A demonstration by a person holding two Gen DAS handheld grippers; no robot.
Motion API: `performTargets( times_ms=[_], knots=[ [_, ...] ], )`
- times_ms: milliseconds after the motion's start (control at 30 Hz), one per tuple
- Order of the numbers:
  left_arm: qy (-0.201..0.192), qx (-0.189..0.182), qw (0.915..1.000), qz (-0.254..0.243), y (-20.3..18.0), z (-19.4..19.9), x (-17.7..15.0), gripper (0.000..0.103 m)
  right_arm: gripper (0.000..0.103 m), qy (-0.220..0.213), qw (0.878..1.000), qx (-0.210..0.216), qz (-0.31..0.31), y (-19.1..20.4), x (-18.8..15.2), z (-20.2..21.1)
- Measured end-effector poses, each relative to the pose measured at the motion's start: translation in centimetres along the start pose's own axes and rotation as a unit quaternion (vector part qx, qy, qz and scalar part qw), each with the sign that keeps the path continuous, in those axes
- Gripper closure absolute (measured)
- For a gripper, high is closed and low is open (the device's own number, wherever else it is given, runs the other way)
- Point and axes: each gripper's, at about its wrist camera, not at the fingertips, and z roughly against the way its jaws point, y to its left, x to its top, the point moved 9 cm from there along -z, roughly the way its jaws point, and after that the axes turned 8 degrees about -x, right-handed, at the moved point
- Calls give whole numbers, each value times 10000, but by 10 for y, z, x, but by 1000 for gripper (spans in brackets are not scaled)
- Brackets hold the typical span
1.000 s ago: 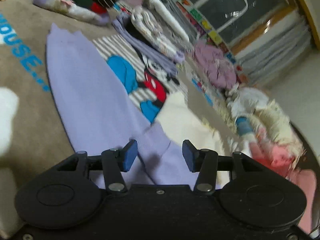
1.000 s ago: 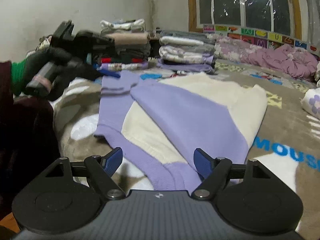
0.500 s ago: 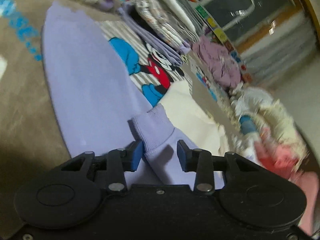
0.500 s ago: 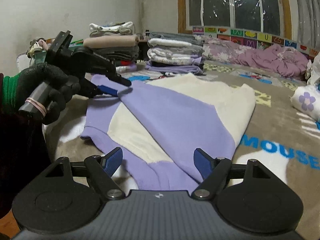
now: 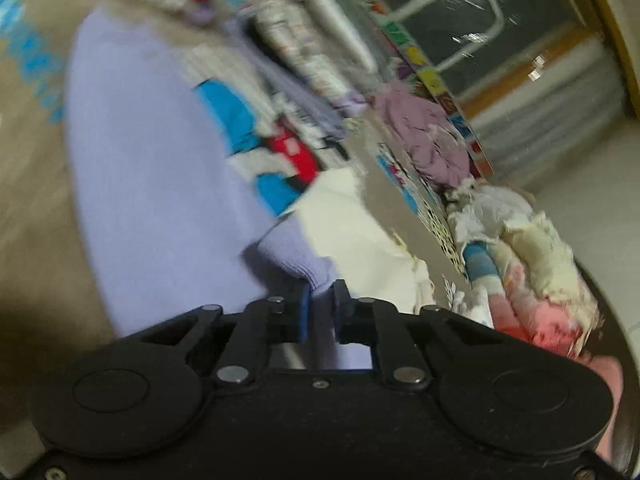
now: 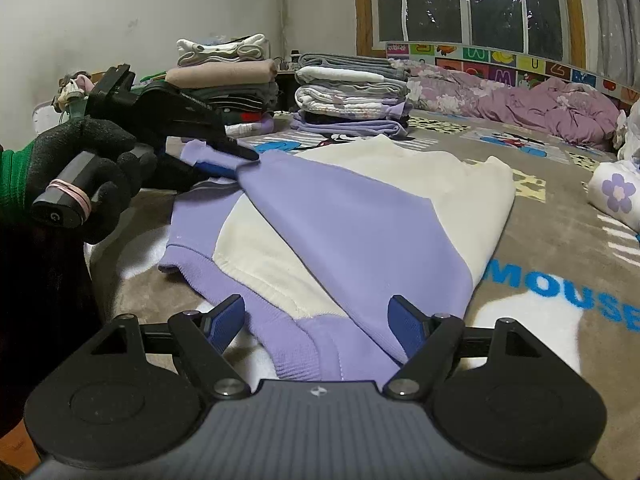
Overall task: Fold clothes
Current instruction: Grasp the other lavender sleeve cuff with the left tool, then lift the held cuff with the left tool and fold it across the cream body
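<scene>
Currently: left gripper [image 5: 320, 304] jaws just closed, pinching ribbed purple cuff [image 5: 298, 254] of purple-and-cream sweatshirt [image 6: 360, 216], spread flat on cartoon blanket [image 6: 560, 264]. Right gripper [image 6: 318, 322] spread wide, empty, hem between fingers, no contact.

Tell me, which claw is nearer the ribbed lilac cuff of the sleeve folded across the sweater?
The left claw: it has just closed onto the ribbed lilac cuff. The right claw hangs open at the sweater's ribbed lilac hem, opposite the cuff.

Lilac/cream sweatshirt [image 6: 360, 216] flat on blanket, one sleeve folded across, cuff pinched.
</scene>
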Motion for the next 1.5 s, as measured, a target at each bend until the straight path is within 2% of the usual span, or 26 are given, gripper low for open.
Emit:
performTargets(
  times_ms=[167,367,533,667,833,1167,1500],
  knots=[
    [-67,-308,9989,-343,-48,-11,12,96,25,-51,10000,-27,-46,-4,1,3],
    [-34,-658,9961,-581,-100,-45,23,97,25,-119,9998,-77,-157,-12,4,6],
    [128,-751,9933,-864,-131,-80,19,97,25,-151,9996,-87,-232,-18,5,10],
    [297,-776,9920,-952,-142,-107,11,97,25,-150,9991,-112,-372,-26,5,13],
    [474,-686,9903,-1108,-149,-136,0,97,25,-132,9987,-23,-496,-32,3,17],
    [874,-307,9819,-1650,-151,-190,-23,97,25,-28,9978,225,-626,-31,1,16],
    [1205,109,9655,-2304,-142,-223,-44,97,25,32,9969,307,-730,-31,-2,14]
  ],
)
